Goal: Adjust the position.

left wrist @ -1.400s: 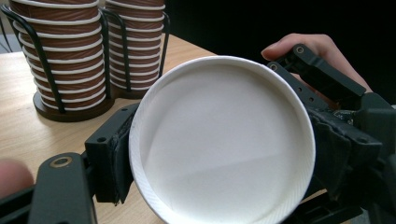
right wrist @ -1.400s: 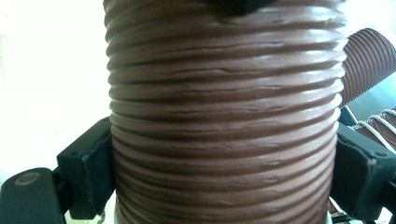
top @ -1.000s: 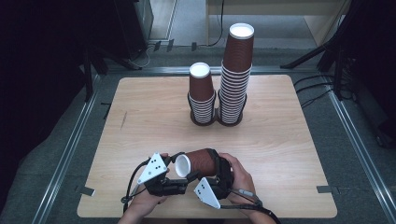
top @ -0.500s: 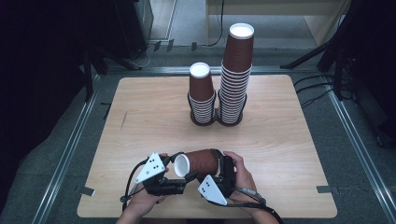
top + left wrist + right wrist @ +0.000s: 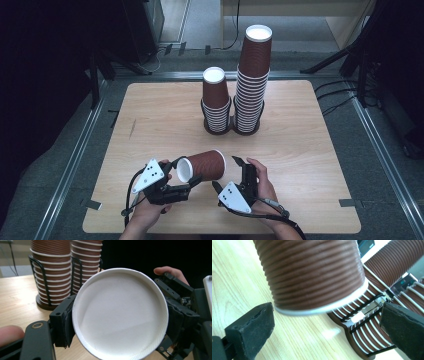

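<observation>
On the near left of the wooden tabletop (image 5: 150, 125) we see the left hand (image 5: 145, 212) holding the left gripper (image 5: 187, 181), whose fingers (image 5: 63, 323) are clamped on a brown ribbed paper cup (image 5: 202, 166) at its white rim. The cup lies on its side above the tabletop, its open mouth turned toward the left and its base pointing right. In the left gripper view the white inside of the cup faces the camera, with one black finger pressed to the rim on each side and a fingertip of the other hand (image 5: 166, 271) showing past the cup's upper right edge. Just right of the cup, the right gripper (image 5: 226, 175) sits in the right hand (image 5: 262, 185) with its fingers apart, holding nothing; in the right gripper view the two black fingers (image 5: 252, 327) stand wide on either side of the frame, and the cup's brown wall and rim hang between and beyond them without touching them. Toward the far middle of the tabletop, well apart from both grippers, stand two stacks of the same cups in a black wire holder (image 5: 231, 127): the shorter stack (image 5: 216, 100) on the left and the taller stack (image 5: 253, 75) just beside it on the right, both upright with the bases up.
</observation>
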Available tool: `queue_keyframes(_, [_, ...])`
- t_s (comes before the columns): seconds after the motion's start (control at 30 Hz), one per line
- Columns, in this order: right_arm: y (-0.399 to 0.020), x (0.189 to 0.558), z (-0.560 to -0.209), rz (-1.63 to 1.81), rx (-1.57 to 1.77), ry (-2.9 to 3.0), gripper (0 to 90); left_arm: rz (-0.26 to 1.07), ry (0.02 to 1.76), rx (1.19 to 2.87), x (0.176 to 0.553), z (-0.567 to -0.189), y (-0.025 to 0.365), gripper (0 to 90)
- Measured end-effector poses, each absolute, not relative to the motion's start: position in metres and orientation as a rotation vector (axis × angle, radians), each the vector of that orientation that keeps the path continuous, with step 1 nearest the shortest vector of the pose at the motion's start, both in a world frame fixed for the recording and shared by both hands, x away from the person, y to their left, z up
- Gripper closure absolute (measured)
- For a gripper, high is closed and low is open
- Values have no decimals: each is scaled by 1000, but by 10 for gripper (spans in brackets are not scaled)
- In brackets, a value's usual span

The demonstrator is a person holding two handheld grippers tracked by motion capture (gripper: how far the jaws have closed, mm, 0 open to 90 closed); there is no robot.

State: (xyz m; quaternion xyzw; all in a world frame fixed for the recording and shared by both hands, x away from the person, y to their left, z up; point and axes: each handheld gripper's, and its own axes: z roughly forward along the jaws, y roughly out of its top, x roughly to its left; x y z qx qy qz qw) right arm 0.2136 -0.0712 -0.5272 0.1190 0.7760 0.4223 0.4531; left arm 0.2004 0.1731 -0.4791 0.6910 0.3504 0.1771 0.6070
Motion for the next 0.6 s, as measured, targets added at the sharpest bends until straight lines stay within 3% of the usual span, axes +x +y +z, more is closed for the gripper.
queue_keyframes(0.6, [-84, 226, -515, 1426, 784, 2019, 24, 533, 847, 1532, 199, -482, 175, 223])
